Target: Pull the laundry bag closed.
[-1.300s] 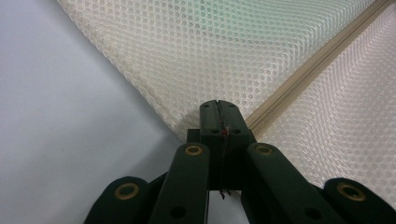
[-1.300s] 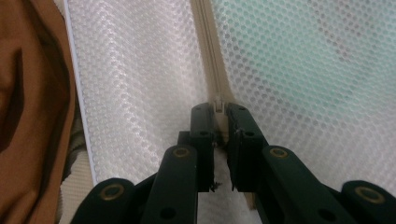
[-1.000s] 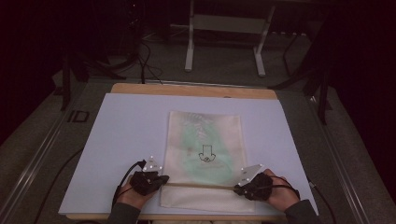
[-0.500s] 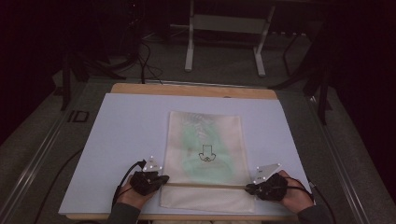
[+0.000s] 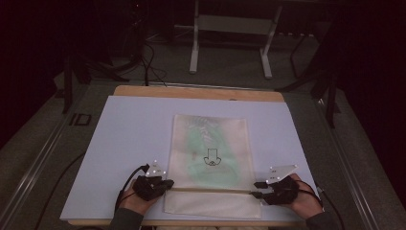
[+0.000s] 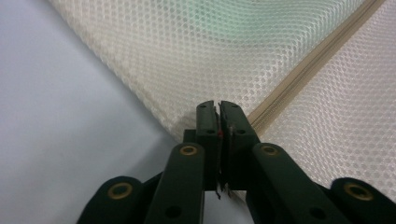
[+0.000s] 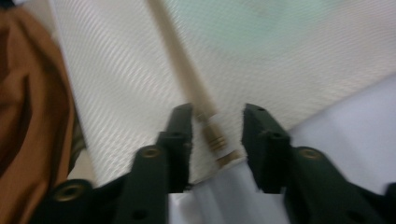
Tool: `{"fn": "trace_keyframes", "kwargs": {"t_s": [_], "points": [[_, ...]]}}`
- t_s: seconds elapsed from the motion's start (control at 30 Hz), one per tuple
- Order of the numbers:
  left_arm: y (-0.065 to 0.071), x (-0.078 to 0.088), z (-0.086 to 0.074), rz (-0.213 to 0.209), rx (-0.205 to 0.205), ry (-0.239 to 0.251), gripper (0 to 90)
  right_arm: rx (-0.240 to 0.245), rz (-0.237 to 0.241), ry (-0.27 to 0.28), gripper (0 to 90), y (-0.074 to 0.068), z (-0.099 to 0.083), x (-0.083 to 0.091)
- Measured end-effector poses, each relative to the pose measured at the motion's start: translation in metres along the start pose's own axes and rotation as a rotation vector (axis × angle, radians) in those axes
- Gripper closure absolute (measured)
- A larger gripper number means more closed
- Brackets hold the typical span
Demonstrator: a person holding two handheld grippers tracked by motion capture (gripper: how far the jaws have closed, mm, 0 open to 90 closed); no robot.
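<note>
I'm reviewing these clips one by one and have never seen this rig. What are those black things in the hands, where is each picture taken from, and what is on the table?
A person sits at a table holding a handheld two-jaw gripper in each hand. The high view looks down from above. The other two views come from cameras riding on the grippers, looking along their black jaws.

On the table lies a cream mesh bag with a zipper across its near end and something green inside. The left gripper has its jaws closed at the zipper's left end, apparently pinching the bag's edge. The right gripper is open, its jaws either side of the zipper's metal end.
</note>
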State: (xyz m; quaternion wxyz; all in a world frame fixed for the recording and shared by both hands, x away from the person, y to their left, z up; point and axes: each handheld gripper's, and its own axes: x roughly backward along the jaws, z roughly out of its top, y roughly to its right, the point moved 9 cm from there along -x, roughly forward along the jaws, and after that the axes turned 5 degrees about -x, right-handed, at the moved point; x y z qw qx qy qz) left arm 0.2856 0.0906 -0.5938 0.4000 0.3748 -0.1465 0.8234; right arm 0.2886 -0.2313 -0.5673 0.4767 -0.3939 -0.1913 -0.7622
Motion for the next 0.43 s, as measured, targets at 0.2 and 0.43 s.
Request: {"fn": "trace_keyframes", "kwargs": {"t_s": [0.2, 0.43], "points": [[-0.002, 0.007, 0.006, 0.038, -0.028, 0.049, 85.6, -0.045, -0.049, 0.037, 52.4, 0.011, 0.001, 0.004], [-0.015, 0.011, 0.004, 0.095, 0.016, 0.076, 84.5, -0.094, -0.093, 0.056, 50.2, 0.022, -0.001, 0.007]]}}
